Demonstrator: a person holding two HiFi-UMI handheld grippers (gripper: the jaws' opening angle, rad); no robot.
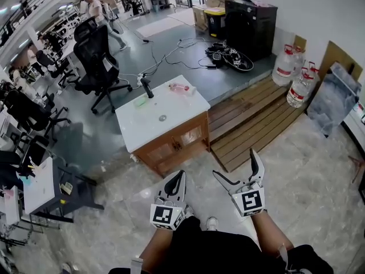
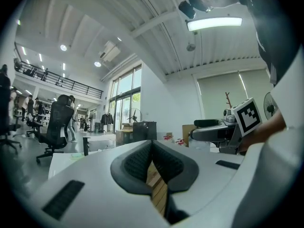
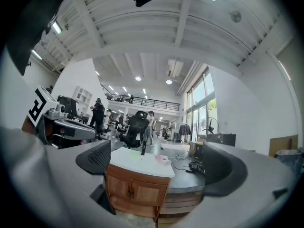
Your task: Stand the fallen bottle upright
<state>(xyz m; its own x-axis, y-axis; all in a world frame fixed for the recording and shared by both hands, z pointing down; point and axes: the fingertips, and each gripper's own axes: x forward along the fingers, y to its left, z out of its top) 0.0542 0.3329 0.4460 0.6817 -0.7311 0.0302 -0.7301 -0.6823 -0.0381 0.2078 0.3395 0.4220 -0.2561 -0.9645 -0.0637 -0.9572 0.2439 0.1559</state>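
Bottle (image 1: 178, 87) is observed fallen at the desk's (image 1: 182, 104) far right, well apart from both grippers; approach is advised with the right gripper (image 1: 234, 163), fingers spread and empty, the left gripper (image 1: 178, 178) being closed on nothing.

Open-plan office hall with black swivel chairs (image 1: 94, 56), desks (image 1: 43, 188), mezzanine railing (image 2: 61, 82)

You're in bright, even light from the long white ceiling strip lamp (image 2: 214, 23) and tall glass windows (image 2: 124, 91); both gripper views bend strongly, their edges black.
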